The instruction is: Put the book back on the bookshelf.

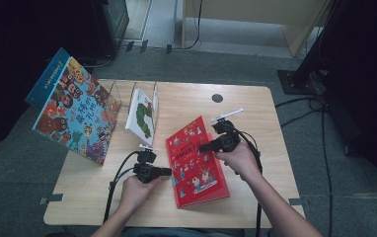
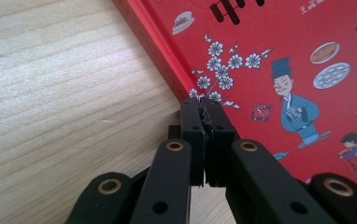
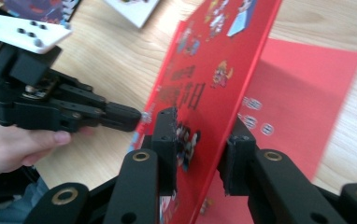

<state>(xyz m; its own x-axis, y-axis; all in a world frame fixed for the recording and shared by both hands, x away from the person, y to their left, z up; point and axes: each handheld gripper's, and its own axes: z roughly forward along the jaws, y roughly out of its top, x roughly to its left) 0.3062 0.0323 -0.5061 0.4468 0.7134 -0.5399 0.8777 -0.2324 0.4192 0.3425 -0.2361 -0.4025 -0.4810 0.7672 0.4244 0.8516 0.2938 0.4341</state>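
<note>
Red book's lifted cover [image 3: 223, 70] blurred, cut off by top edge.

Bare table [image 1: 260, 118] lies open at three o'clock of the red book [image 1: 196, 163]. At ten o'clock the caterpillar book [image 1: 142, 116] in its clear rack [image 1: 154, 98] and the leaning monster book [image 1: 75, 111] block passage.

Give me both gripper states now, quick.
Left gripper: closed, empty, tips at the red book's spine.
Right gripper: astride the lifted cover, pads apart.
</note>
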